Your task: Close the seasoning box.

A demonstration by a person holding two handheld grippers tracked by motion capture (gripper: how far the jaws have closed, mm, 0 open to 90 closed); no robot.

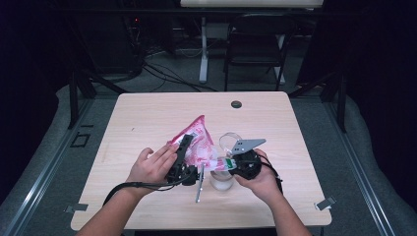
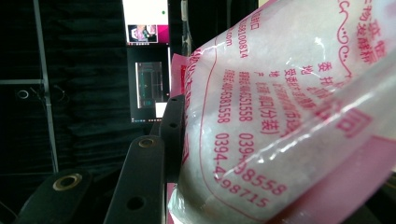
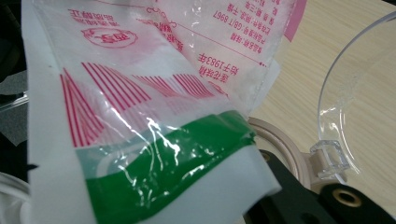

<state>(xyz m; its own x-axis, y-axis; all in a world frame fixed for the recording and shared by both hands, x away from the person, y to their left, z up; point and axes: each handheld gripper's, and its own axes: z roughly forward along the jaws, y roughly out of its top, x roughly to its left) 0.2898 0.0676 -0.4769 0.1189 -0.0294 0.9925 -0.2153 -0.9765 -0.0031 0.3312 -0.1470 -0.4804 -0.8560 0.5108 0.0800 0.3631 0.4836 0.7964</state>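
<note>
Left gripper (image 1: 183, 152): jaws part-open, clamped across the fat body of the bag (image 1: 199, 145). In the left gripper view its jaw presses straight into the bulging film of the bag (image 2: 280, 121). Right gripper (image 1: 231, 163): jaws together, pinching the bag's green-and-white corner (image 3: 173, 154), which hangs over the jar (image 1: 221, 181).

Where things are: bag sits mid-table, tilted, top corner pointing to 12 o'clock, low corner at 4 o'clock over the jar mouth. Jar is near the front edge, at 6 o'clock from the bag, its clear hinged lid (image 1: 229, 139) flipped open towards 12. Something long and thin, maybe a spoon (image 1: 199, 183), lies at 9 o'clock of the jar.

Handling notes for you:
- Bag is soft glossy plastic packed with fine white stuff, looks like a powder or grain. It will sag and shift its weight as it tips
- Film is slick, so a mid-body squeeze may slide. Hold the sealed edges or corners, they're flatter and stiffer
- Likely moderate weight, all of it loose, so you'd best support it from below with the left
- Keep the right pinch on the corner seam to steer the spout
- The jar looks like clear plastic, light, and it may skid if the bag bumps it
</note>
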